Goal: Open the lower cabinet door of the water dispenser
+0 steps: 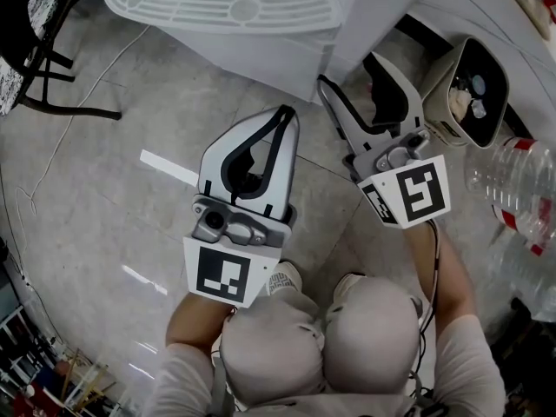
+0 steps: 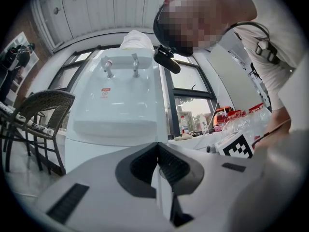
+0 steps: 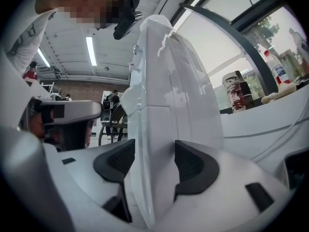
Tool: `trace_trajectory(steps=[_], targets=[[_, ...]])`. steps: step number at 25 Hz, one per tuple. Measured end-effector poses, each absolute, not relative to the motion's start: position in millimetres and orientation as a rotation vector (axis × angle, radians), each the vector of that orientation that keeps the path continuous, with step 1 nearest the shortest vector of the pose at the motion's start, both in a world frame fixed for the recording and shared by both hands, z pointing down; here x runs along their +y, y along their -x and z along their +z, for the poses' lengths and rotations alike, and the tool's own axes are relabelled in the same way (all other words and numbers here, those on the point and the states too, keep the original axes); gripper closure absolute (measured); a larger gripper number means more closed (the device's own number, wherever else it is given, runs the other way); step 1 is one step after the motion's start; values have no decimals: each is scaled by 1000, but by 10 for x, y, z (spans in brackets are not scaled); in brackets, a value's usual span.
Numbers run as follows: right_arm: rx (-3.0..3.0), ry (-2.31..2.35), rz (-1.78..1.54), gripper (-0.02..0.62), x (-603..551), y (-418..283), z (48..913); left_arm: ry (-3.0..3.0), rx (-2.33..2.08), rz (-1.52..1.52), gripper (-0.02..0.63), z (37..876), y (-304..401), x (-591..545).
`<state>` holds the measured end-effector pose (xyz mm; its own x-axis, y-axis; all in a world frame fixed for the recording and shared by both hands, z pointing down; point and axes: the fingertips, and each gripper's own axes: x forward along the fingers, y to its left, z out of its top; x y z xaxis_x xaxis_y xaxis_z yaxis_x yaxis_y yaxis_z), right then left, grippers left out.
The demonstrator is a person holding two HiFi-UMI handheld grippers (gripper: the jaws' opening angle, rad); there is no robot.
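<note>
The white water dispenser point(image 1: 261, 50) stands at the top of the head view, its drip grille seen from above. My right gripper point(image 1: 352, 72) is at its lower right corner with the jaws wide apart. In the right gripper view the edge of the dispenser's lower panel point(image 3: 154, 129) runs between the two dark pads point(image 3: 190, 166) of the right gripper point(image 3: 153, 153), and I see no pad pressing on it. My left gripper point(image 1: 287, 113) hovers just in front of the dispenser, shut and empty. In the left gripper view the left gripper point(image 2: 157, 149) has its pads together below the taps point(image 2: 120, 64).
A beige bin point(image 1: 473, 89) and clear plastic bottles point(image 1: 512, 181) sit to the right, under a white ledge point(image 1: 486, 16). Black chair legs point(image 1: 52, 68) and a thin cable point(image 1: 87, 102) lie at the left. The person's knees point(image 1: 339, 337) are just behind the grippers.
</note>
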<state>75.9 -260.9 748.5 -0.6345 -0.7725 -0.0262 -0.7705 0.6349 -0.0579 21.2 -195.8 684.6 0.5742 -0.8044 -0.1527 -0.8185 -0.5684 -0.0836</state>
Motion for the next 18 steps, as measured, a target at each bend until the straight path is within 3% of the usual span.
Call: trace_trajectory(steps=[13,18], targets=[[2723,1395,-115,402,-2632,-824,7458,2652,1382,143,603,6844,-189,-1924],[2813,1194,-9,414,-2231,-577,7447,2621,1397,151,603,6753,-85,-1862]])
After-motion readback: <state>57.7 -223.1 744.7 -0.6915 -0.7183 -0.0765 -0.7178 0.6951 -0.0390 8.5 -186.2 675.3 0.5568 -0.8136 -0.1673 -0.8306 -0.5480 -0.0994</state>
